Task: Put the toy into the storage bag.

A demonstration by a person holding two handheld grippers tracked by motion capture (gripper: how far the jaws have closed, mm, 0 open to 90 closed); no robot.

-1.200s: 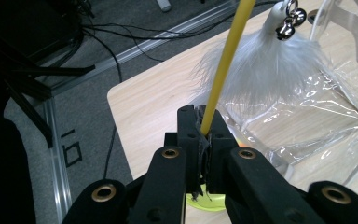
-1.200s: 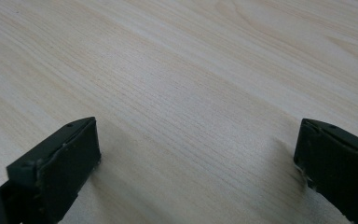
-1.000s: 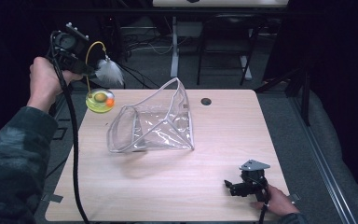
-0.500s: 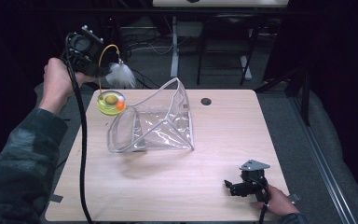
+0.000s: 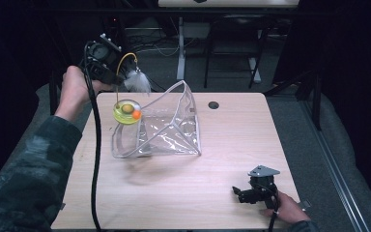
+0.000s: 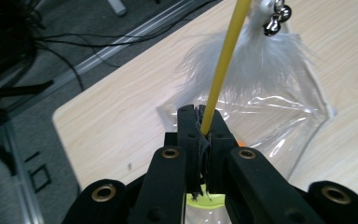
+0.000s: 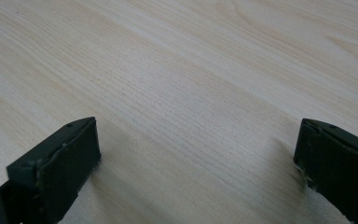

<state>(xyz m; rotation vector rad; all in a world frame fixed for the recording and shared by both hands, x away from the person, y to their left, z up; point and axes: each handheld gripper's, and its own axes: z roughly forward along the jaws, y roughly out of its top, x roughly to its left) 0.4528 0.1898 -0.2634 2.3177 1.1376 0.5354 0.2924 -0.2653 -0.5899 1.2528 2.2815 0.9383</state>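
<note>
My left gripper (image 5: 113, 76) (image 6: 199, 114) is held up over the table's far left corner, shut on the thin yellow wand (image 6: 223, 60) of a cat toy. A white feather tuft (image 5: 136, 82) (image 6: 256, 70) with small bells hangs from the wand's arched tip. The toy's yellow round base (image 5: 126, 111), with an orange ball (image 5: 136, 115) in it, hangs at the left rim of a clear plastic pouch (image 5: 169, 130) that lies gaping on the table. My right gripper (image 5: 241, 193) (image 7: 198, 154) rests at the near right on bare wood, open, nothing between its fingers.
The light wooden table (image 5: 232, 140) has a small black round cap (image 5: 213, 105) near its far edge. Beyond the table are a dark floor, cables and chair legs. The left gripper's cable (image 5: 96, 145) trails down across the table's left side.
My left hand has carried the toy to the right and slightly down, bringing the yellow base from left of the pouch to its left rim. The right gripper has stayed put.
</note>
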